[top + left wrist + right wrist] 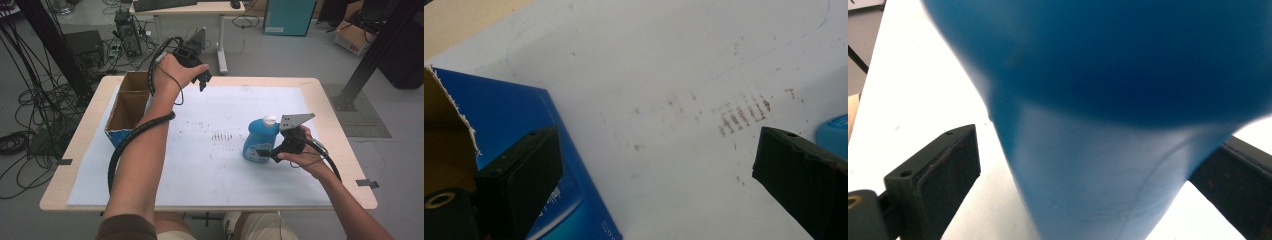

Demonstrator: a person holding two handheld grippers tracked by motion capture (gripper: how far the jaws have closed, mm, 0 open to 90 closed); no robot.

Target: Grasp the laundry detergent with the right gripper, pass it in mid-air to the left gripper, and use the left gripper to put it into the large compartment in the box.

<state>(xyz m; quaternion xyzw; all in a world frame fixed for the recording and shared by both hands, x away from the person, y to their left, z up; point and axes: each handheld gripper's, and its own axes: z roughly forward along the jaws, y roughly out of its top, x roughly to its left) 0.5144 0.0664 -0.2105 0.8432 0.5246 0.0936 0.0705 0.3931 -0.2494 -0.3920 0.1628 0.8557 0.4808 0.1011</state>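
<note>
Here the right hand-held gripper point(264, 153) straddles the blue bottle point(259, 141), unclenched; the left hand-held gripper point(202, 80) hovers released.

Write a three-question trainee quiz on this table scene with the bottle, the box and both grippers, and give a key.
1. True or false: the blue bottle lies on its side.
2. Which gripper has the bottle between its jaws: A the left gripper, B the right gripper?
3. Fill in: the cardboard box stands at the table's ____ side in the high view.

Key
1. False: it stands upright, white cap on top.
2. B. A gap still shows at one jaw in the right gripper view.
3. Left.
</note>
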